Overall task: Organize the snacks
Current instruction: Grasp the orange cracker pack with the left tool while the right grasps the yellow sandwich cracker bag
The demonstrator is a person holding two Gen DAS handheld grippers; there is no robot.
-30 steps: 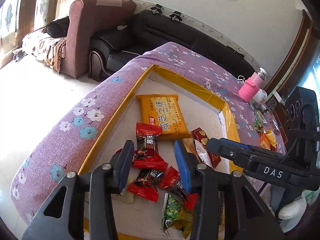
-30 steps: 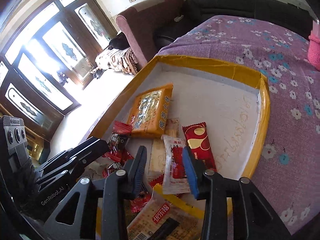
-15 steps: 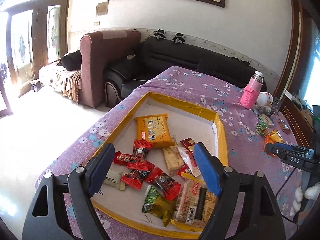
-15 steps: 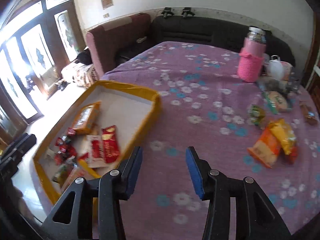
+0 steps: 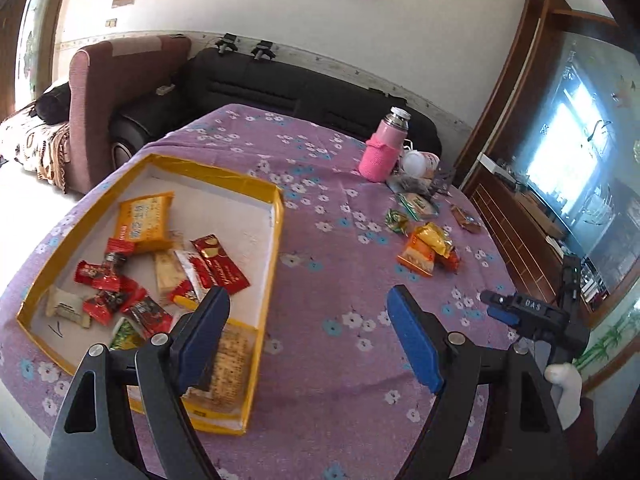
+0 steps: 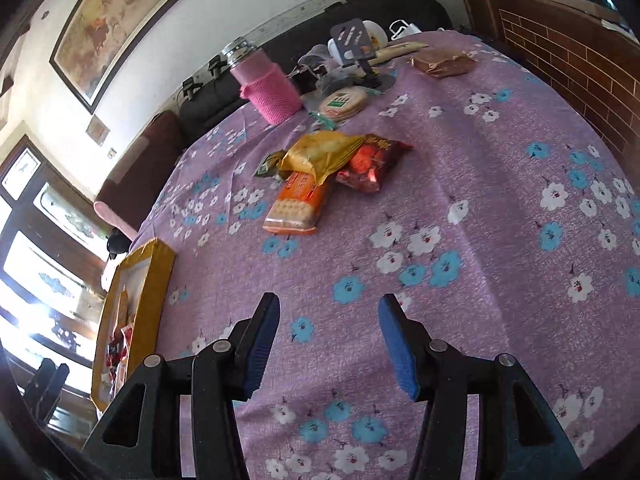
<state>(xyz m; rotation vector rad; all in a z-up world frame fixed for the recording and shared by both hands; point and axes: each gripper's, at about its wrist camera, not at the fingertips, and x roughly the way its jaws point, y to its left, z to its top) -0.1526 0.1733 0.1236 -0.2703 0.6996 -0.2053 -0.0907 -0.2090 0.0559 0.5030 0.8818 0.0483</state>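
Observation:
A yellow-rimmed tray [image 5: 276,216] on the purple flowered cloth holds several snacks: an orange biscuit pack [image 5: 144,224], red candy wrappers [image 5: 108,300] and a cracker pack [image 5: 232,364]. My left gripper [image 5: 308,300] hangs open and wide above the tray's near right corner, holding nothing. My right gripper [image 6: 328,308] hovers over bare cloth with its jaws opening and nothing between them. Ahead of it lie an orange biscuit pack [image 6: 298,204], a yellow bag [image 6: 320,152] and a red bag [image 6: 372,160]. In the left wrist view the right gripper [image 5: 520,312] shows at the right edge.
A pink-sleeved flask [image 6: 268,88], a round cracker pack [image 6: 344,102], a brown pack [image 6: 442,62] and a phone stand [image 6: 356,44] stand at the table's far side. Sofas [image 5: 280,84] line the wall beyond. A wooden cabinet [image 5: 516,216] flanks the table's right.
Both grippers have left the tray. The left one rose, drew back and opened wide. The right one swung right across the cloth to the loose snacks, its jaws spreading a little.

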